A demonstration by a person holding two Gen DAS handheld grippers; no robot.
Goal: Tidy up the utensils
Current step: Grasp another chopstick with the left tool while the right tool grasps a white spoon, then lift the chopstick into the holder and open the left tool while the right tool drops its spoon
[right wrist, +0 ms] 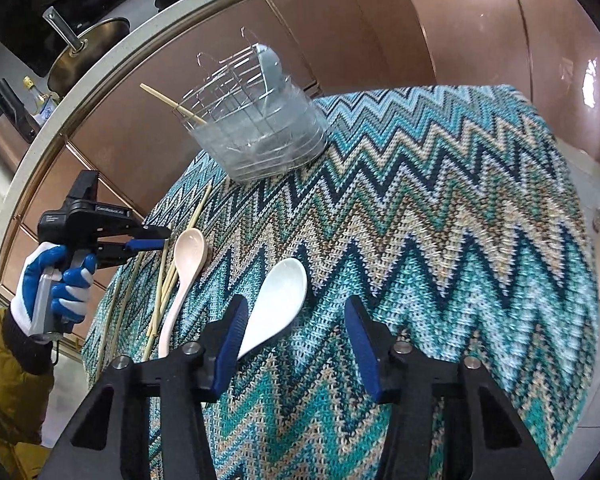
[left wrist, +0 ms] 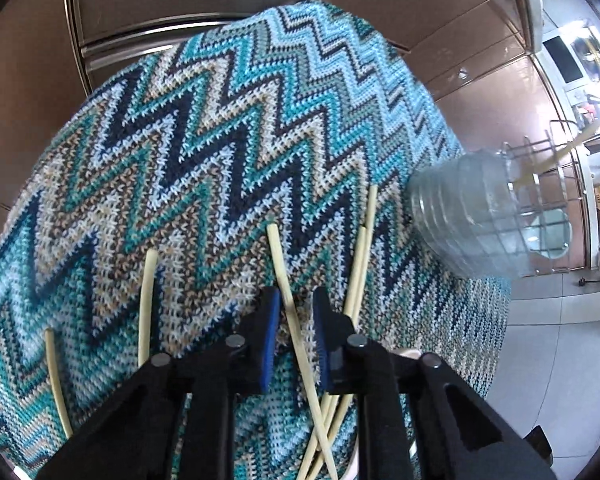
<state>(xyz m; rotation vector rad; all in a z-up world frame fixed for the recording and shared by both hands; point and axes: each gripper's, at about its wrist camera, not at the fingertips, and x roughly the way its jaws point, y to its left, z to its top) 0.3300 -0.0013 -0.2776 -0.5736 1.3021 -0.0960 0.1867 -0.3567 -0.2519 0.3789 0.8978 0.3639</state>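
Several pale bamboo chopsticks lie on the zigzag knitted cloth. My left gripper hovers over them with its jaws narrowly open around one chopstick, not gripping it. It also shows in the right wrist view. A wire utensil rack in a clear plastic tub holds one chopstick and a grey spoon. A pink spoon and a white spoon lie on the cloth. My right gripper is open and empty, with the white spoon beside its left finger.
The tub also shows in the left wrist view at the table's right edge. Brown cabinets run behind the table. A counter with pans lies at the upper left. Tiled floor lies beyond the table's edge.
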